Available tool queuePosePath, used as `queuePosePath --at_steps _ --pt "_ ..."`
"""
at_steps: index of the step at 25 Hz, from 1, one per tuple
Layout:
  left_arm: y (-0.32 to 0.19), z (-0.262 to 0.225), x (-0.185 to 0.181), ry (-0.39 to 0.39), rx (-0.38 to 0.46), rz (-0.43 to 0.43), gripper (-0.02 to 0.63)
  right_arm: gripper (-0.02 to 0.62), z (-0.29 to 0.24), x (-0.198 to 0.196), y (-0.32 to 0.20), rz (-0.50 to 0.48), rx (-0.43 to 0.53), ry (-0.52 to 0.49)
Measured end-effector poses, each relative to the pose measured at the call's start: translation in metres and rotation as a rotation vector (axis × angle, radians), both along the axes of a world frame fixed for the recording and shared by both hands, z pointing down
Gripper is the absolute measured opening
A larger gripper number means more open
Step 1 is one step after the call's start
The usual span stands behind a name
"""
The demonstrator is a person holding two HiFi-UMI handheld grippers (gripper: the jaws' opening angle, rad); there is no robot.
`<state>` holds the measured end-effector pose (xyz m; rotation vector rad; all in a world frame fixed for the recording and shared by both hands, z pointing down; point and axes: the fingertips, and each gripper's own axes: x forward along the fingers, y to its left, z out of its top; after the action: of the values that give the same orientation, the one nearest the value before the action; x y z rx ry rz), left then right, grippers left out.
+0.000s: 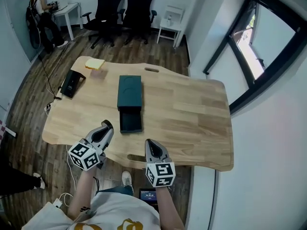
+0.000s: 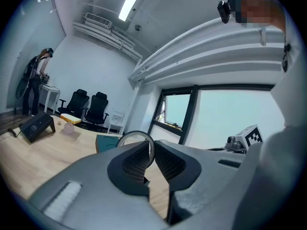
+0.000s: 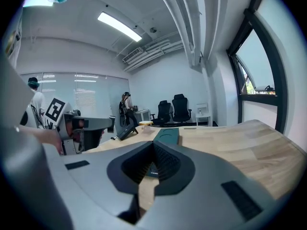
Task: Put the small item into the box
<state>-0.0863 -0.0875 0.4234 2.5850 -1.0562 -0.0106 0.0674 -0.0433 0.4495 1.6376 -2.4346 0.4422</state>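
Seen from above, a light wooden table with a wavy edge [image 1: 192,114] fills the middle of an office room with dark plank flooring. On the table lies a dark teal rectangular box [image 1: 129,91], its matching drawer tray [image 1: 130,120] slid out toward the person. Both grippers hover over the near table edge, the left gripper [image 1: 106,126] just left of the drawer tray and the right gripper [image 1: 148,143] just below it. In the left gripper view, the left gripper [image 2: 149,147] is clenched on a thin silver metal ring [image 2: 137,132]; the ring stands upright, pinched at its lower edge between the ribbed pads, with most of the hoop rising above the tips. The ring is too small to make out from above. In the right gripper view, the right gripper [image 3: 153,152] has its jaws pressed together with nothing held, pointing toward the teal box [image 3: 168,136]. Near the table's far left corner sit a black wedge-shaped device [image 1: 72,83] and a yellow rectangular block [image 1: 95,63]. Two black office chairs [image 1: 108,8] stand beyond the table.
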Motion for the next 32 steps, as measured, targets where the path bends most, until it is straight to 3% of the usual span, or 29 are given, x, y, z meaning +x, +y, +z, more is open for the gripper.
queuePosePath --at_steps 10,32 --pt "-0.067 0.008 0.003 -0.01 -0.016 0.036 0.038 0.005 0.006 0.007 -0.052 0.052 -0.01 0.005" --pt "-0.1 0.007 0.011 -0.057 0.014 0.036 0.038 0.005 0.017 0.005 -0.094 0.02 -0.016 -0.02"
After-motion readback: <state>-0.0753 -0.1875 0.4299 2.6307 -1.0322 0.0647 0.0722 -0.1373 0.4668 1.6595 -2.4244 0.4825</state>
